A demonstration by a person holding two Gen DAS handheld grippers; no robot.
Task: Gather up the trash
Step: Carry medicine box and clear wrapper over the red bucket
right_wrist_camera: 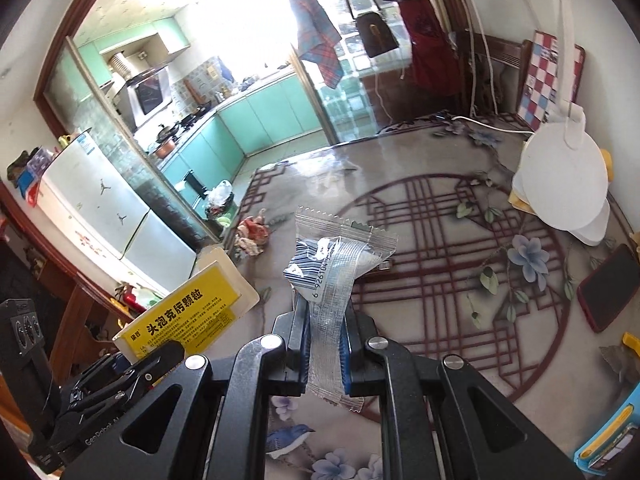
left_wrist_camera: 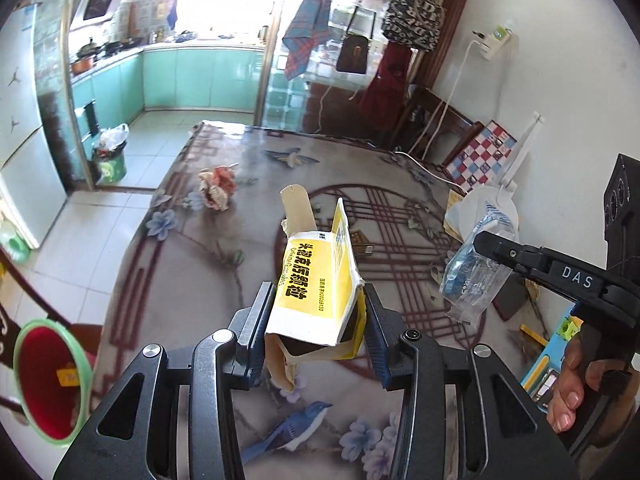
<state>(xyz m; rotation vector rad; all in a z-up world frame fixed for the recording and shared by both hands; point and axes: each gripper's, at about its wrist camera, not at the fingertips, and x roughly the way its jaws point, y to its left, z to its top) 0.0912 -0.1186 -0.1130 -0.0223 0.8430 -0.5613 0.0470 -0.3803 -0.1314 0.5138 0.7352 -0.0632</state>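
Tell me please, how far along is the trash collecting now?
Done: both pieces are lifted off the table. In hand: left gripper clamps the yellow box; right gripper pinches the clear wrapper. Left: the crumpled wrapper remains, and nothing is binned yet.

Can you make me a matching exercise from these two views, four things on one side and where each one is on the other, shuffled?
Things:
1. yellow medicine box
2. clear plastic wrapper
3. crumpled wrapper
4. red phone

Places:
A. lying on the table near its right edge
B. clamped in the right gripper
C. lying on the table's far left part
D. clamped in the left gripper

Pairs: 1-D, 2-B, 3-C, 4-A
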